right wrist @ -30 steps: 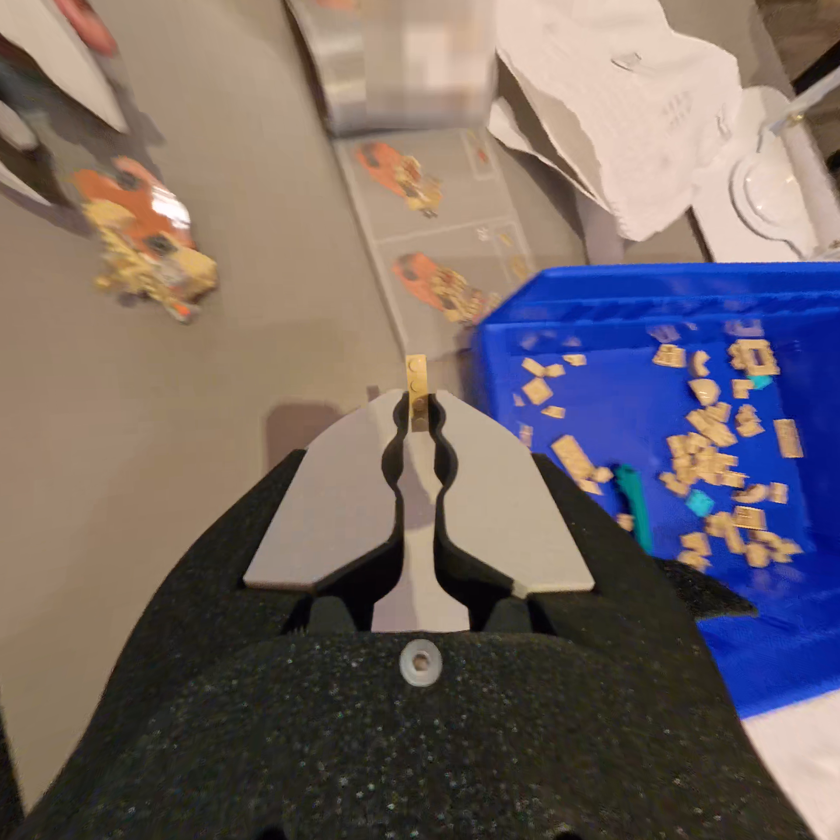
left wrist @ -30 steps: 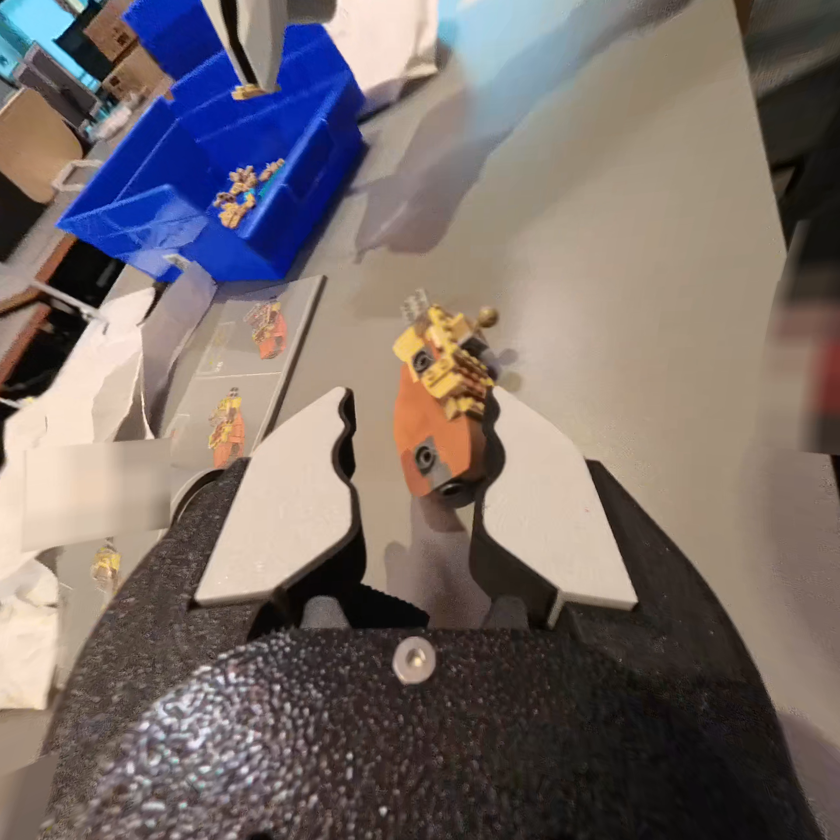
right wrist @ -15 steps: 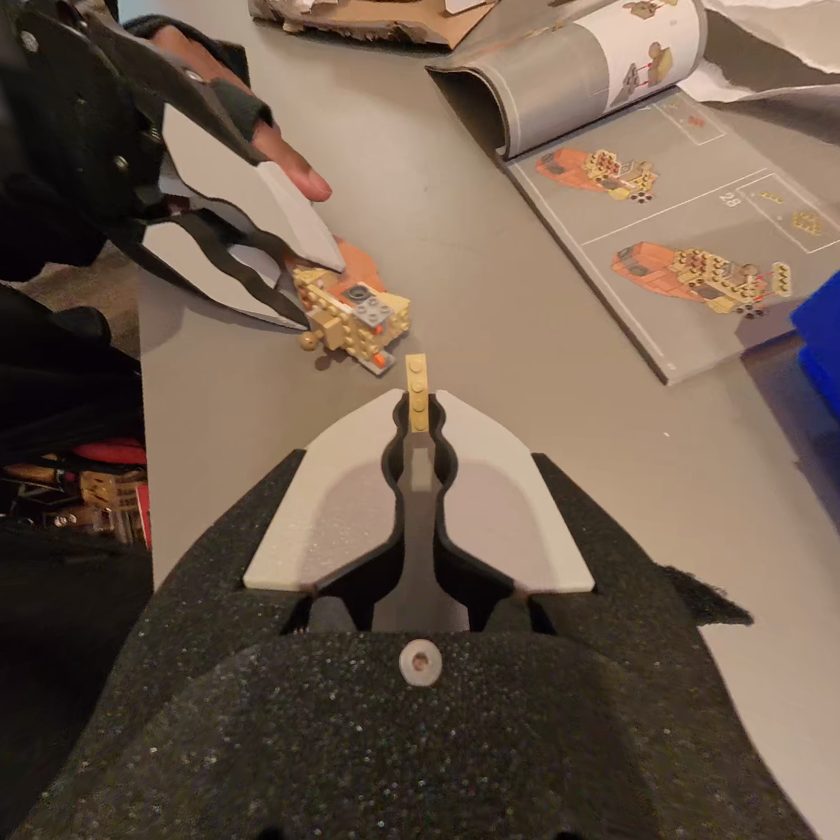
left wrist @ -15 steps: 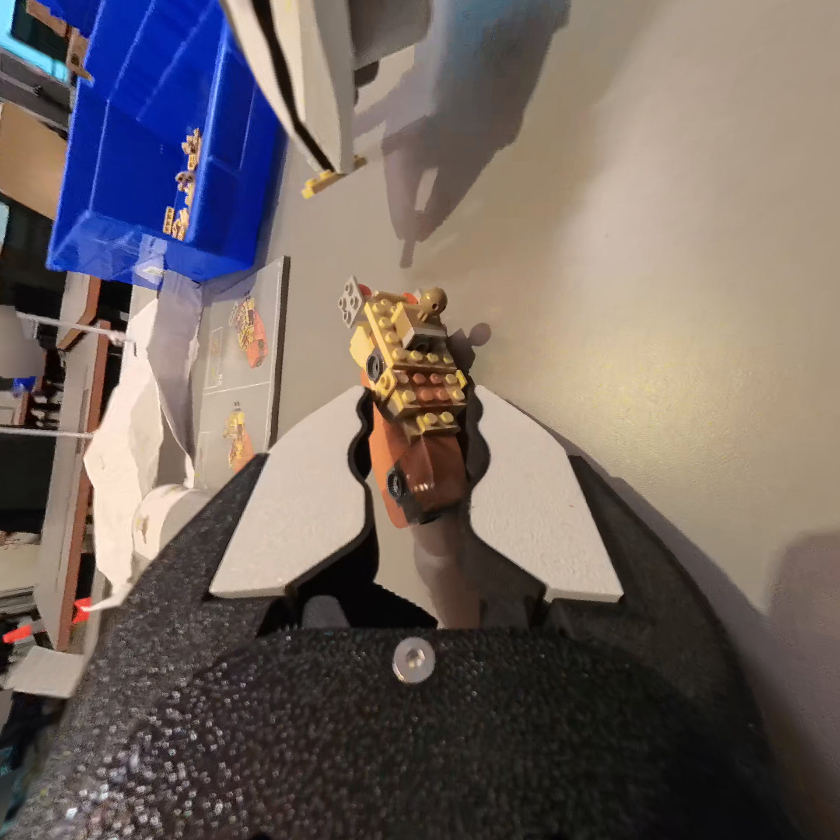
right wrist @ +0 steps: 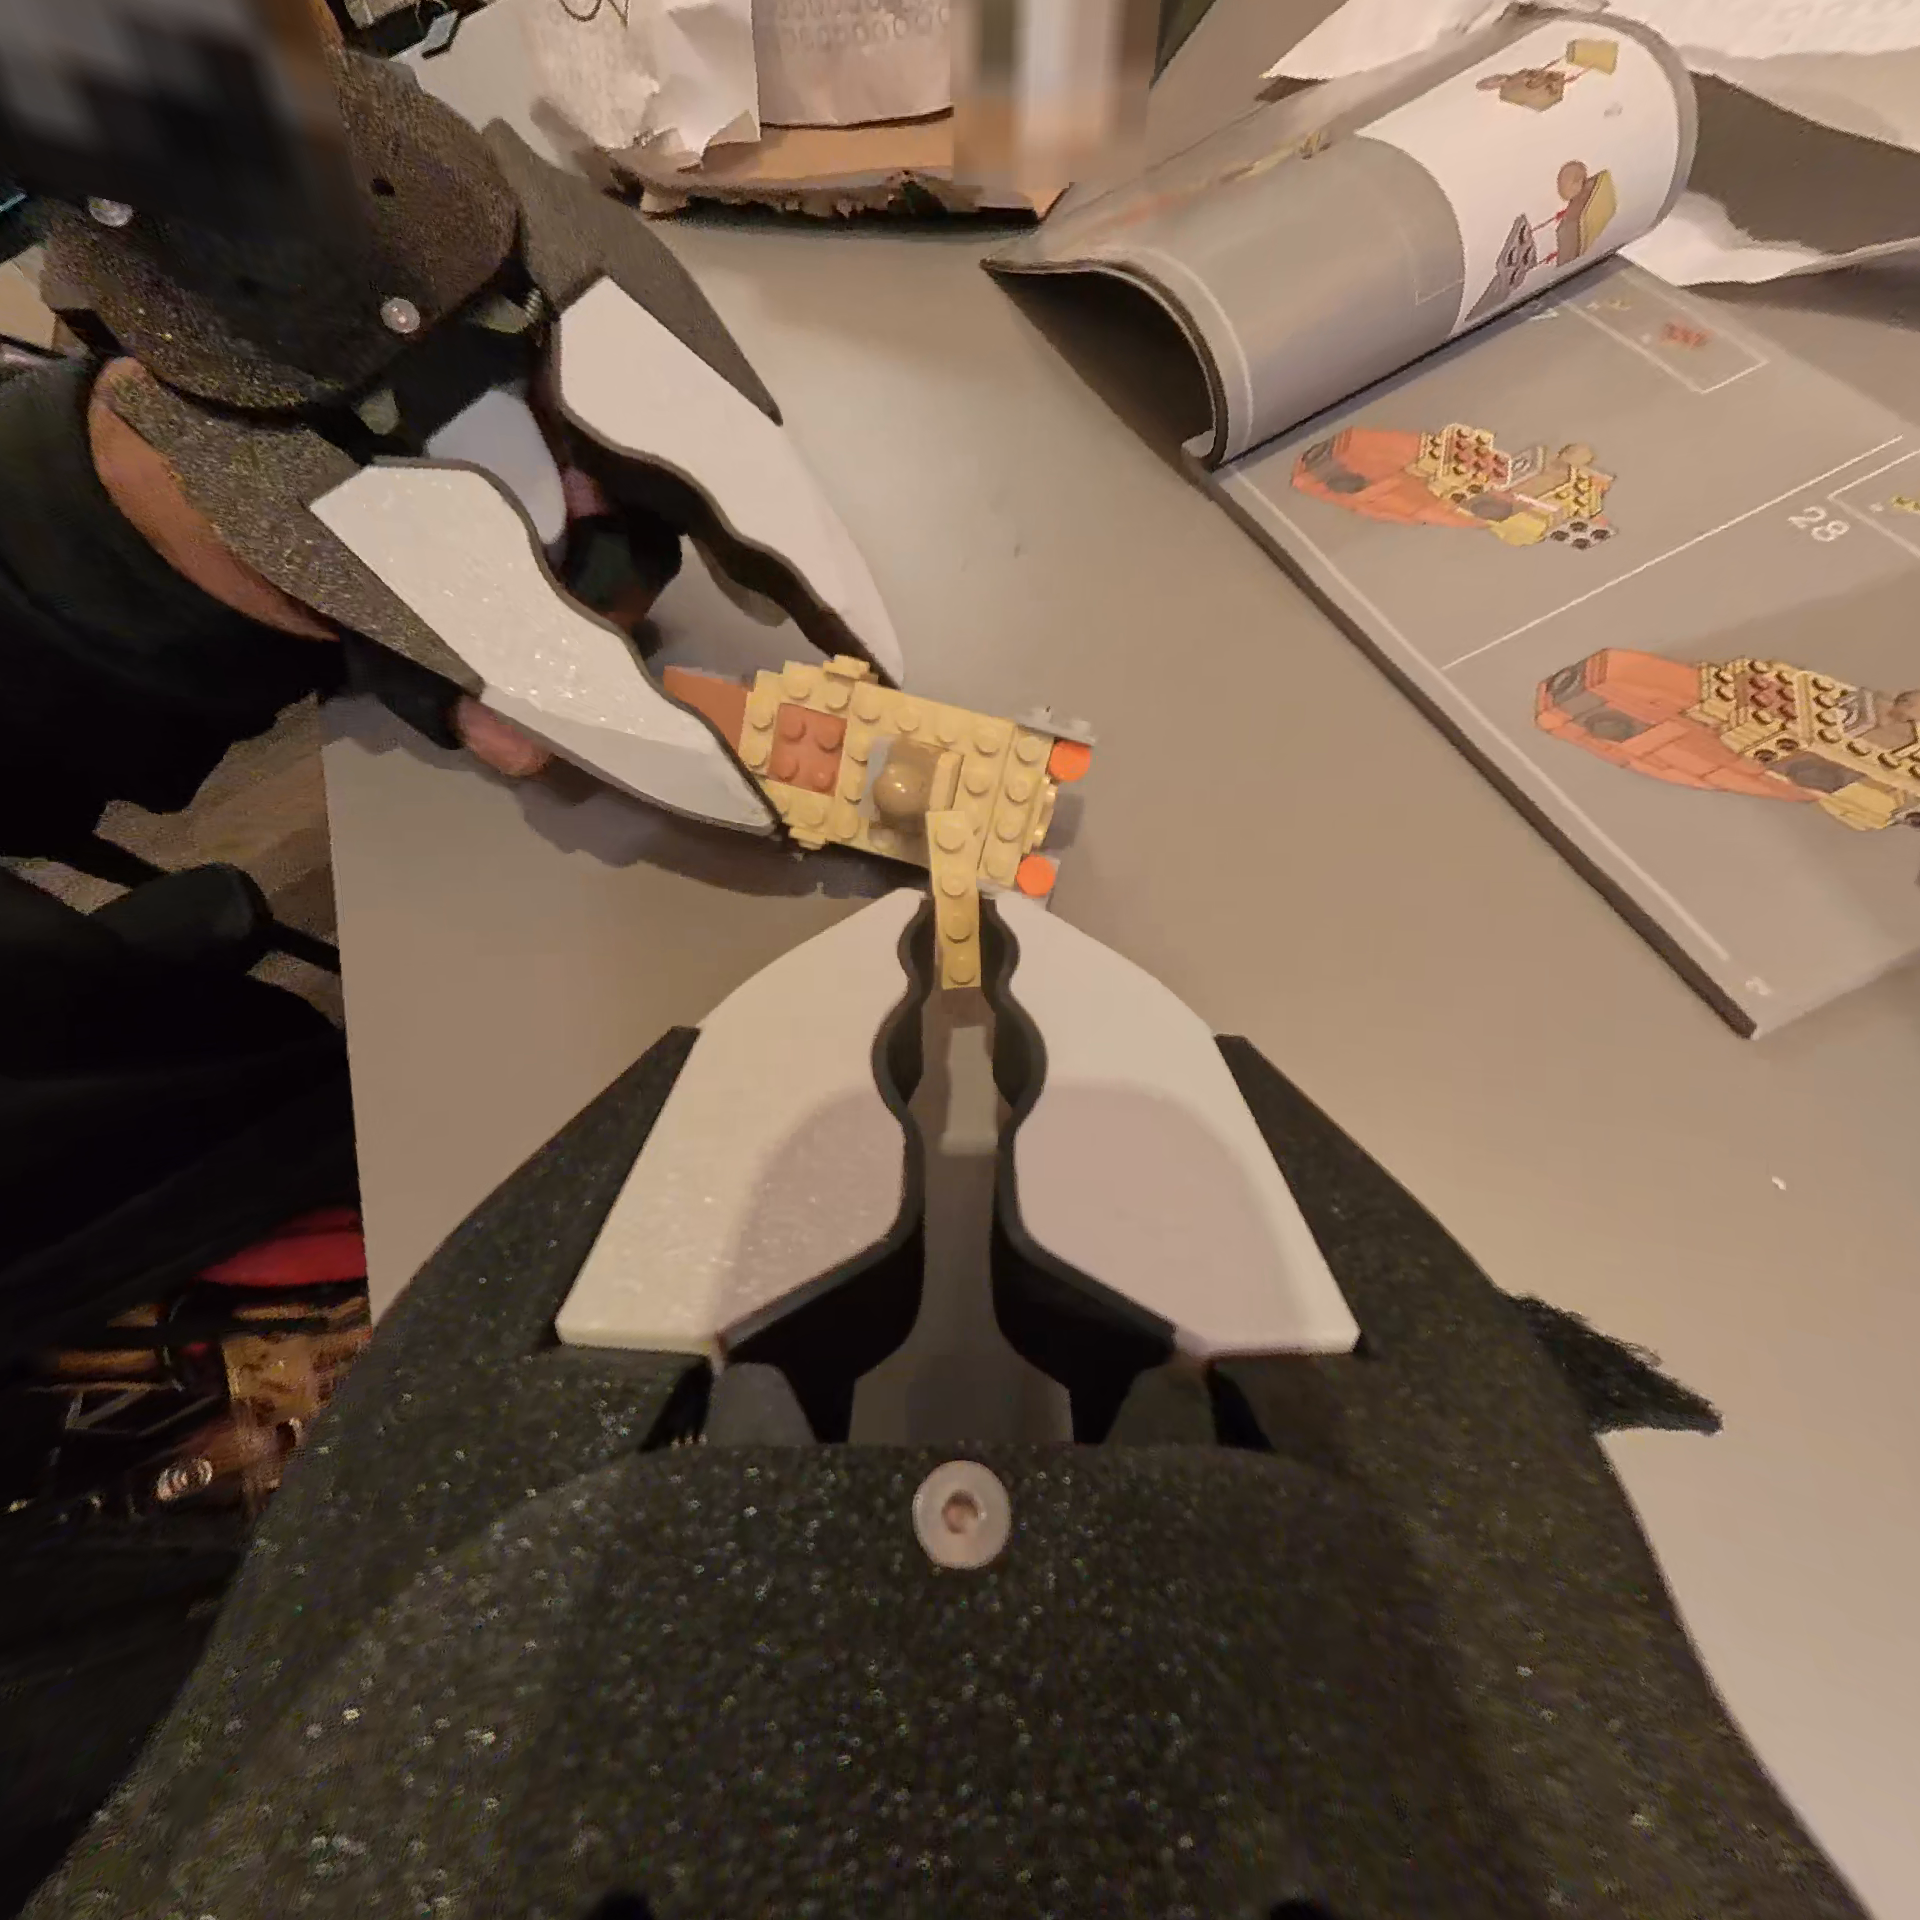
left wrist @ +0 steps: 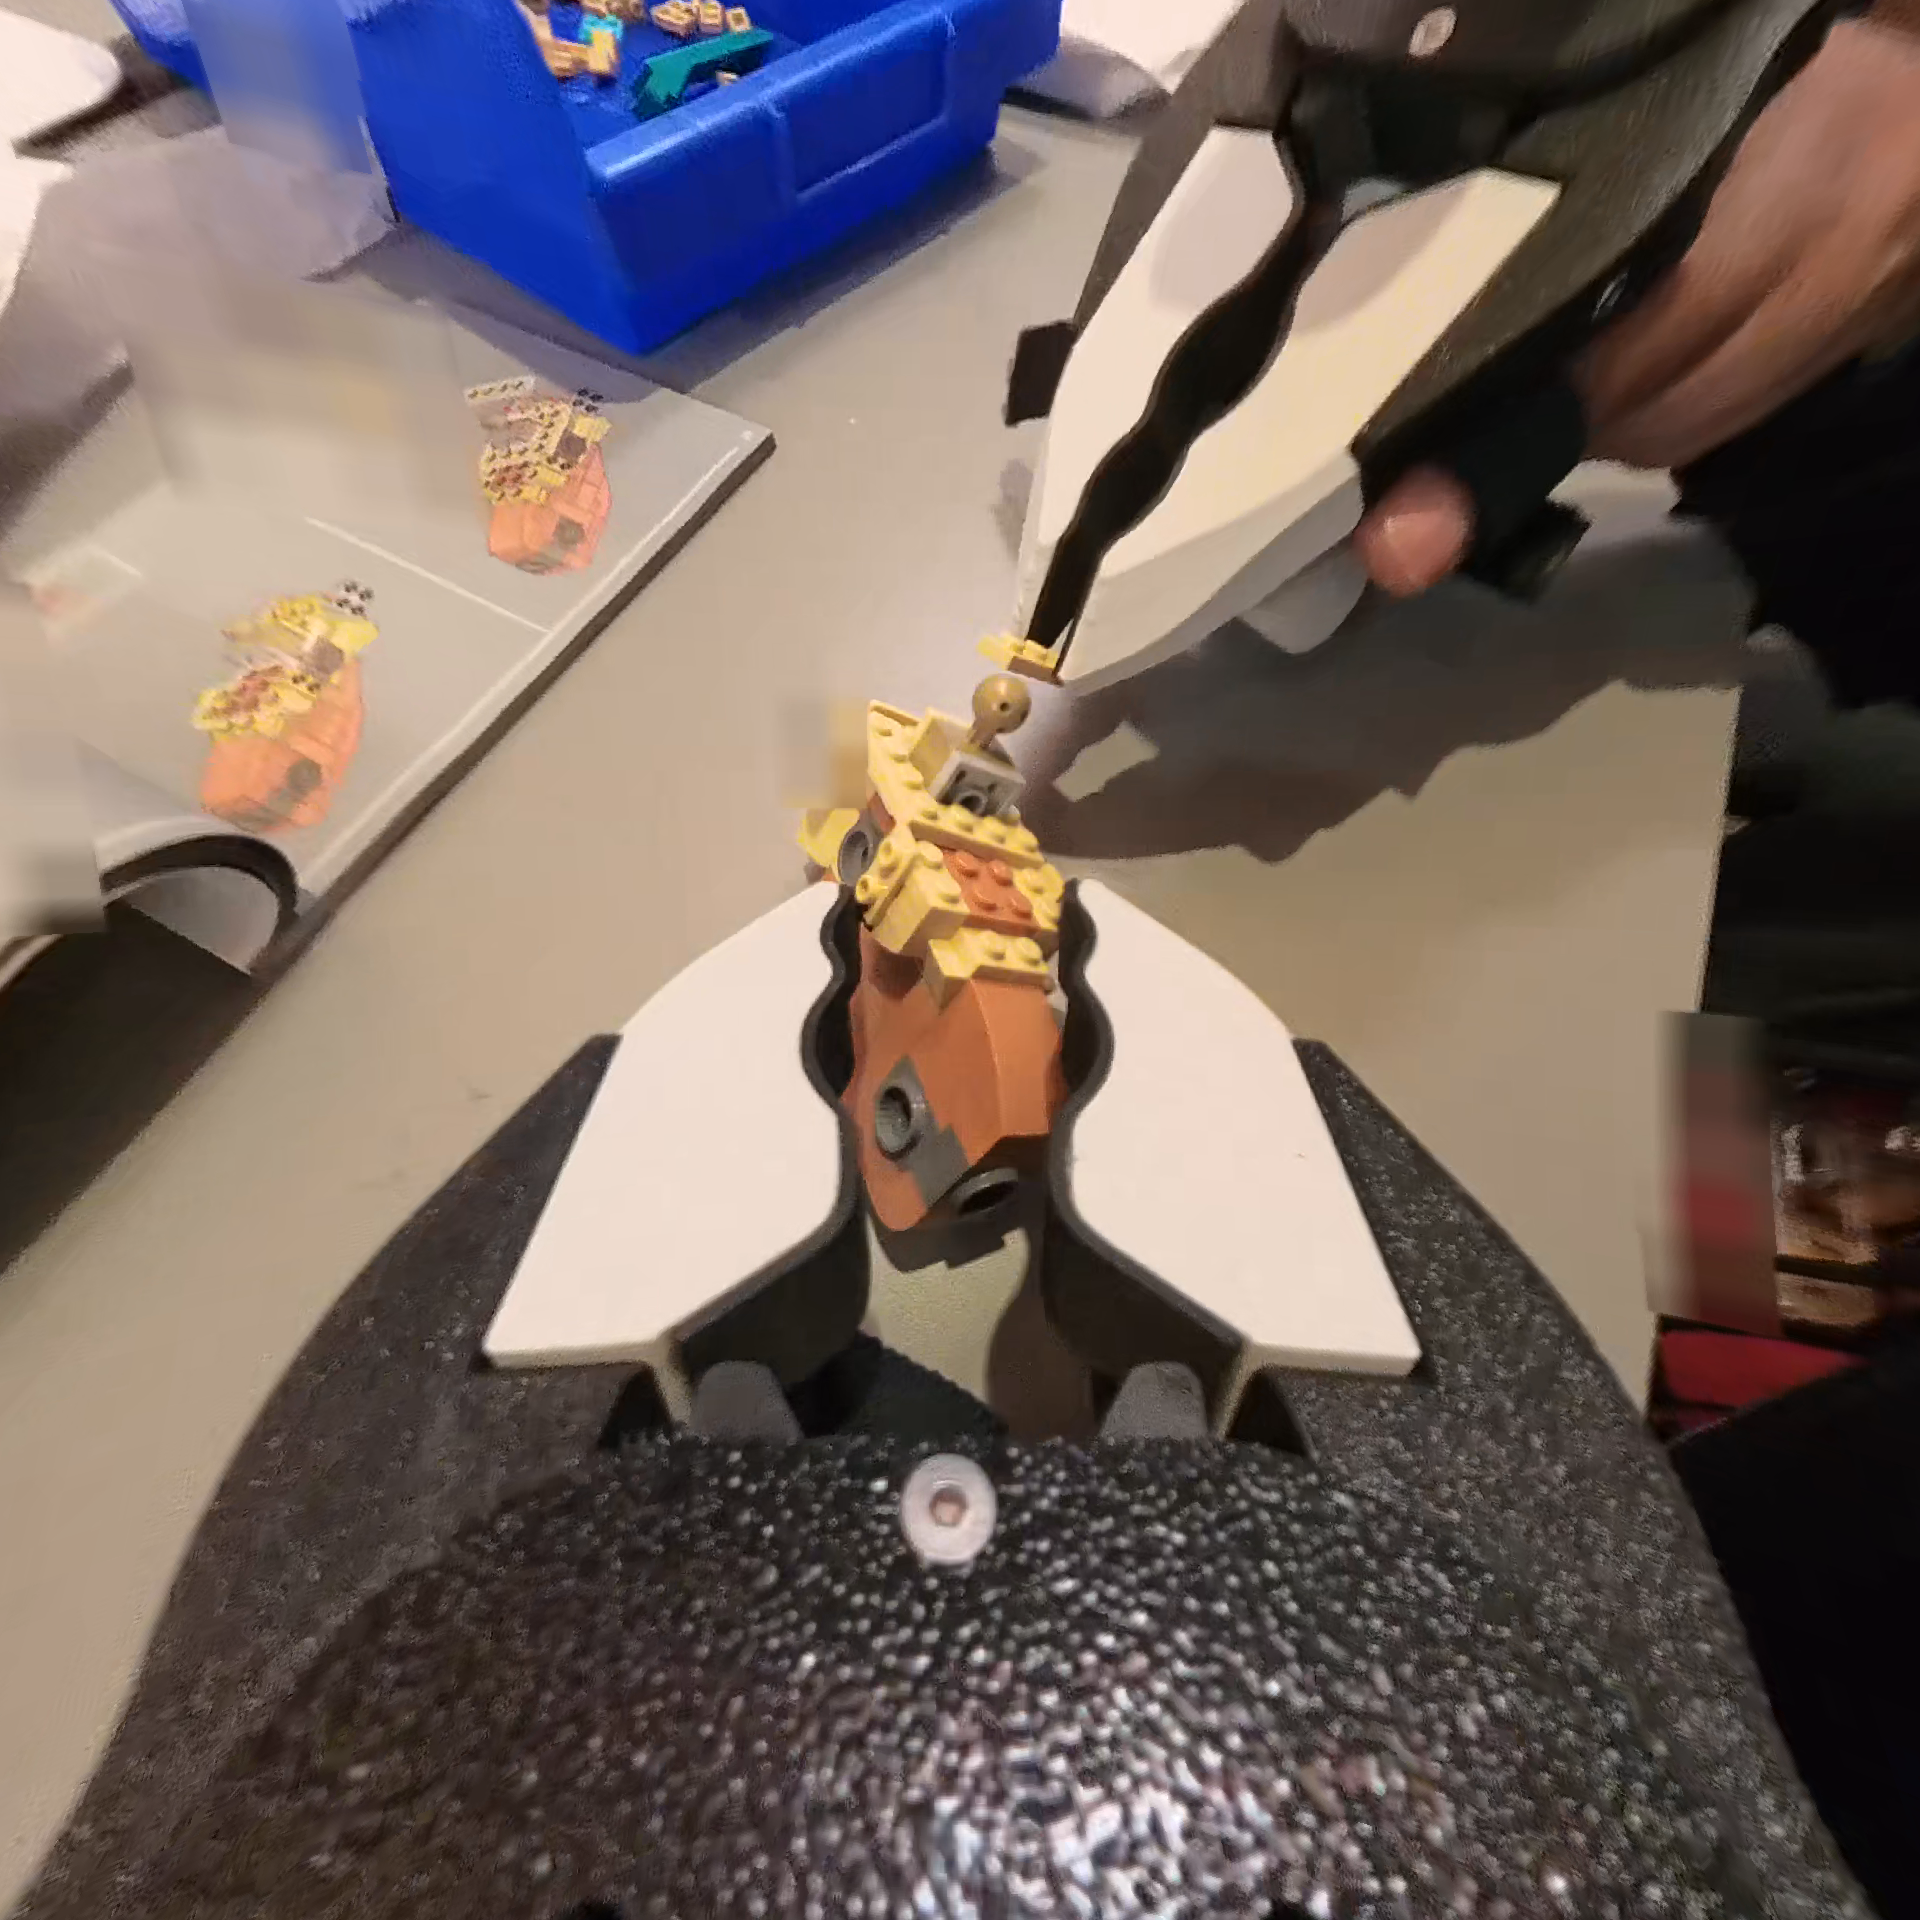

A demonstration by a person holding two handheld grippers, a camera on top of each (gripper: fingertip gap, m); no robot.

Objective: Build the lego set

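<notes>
My left gripper [left wrist: 951, 914] is shut on an orange and tan lego model [left wrist: 956, 1049], holding its orange hull on the grey table. The model also shows in the right wrist view [right wrist: 914, 774], with a tan ball lever on top. My right gripper [right wrist: 958, 914] is shut on a thin tan plate [right wrist: 956, 914], whose free end hovers just over the model's near edge by the lever. In the left wrist view the right gripper [left wrist: 1039, 649] comes from the upper right with the tan plate [left wrist: 1018, 652] just above the ball lever [left wrist: 1003, 707].
An open instruction booklet [right wrist: 1558, 540] lies on the table to the right of the model; it also shows in the left wrist view [left wrist: 343, 582]. A blue bin [left wrist: 675, 135] with several loose tan pieces stands beyond it. Torn white paper [right wrist: 727, 62] lies at the back. A table edge runs on the left [right wrist: 338, 935]. About 5 cm separates my left fingertips from my right.
My right gripper has carried the tan plate from the blue bin across the table to just above the model. My left gripper has closed on the model and turned it.
</notes>
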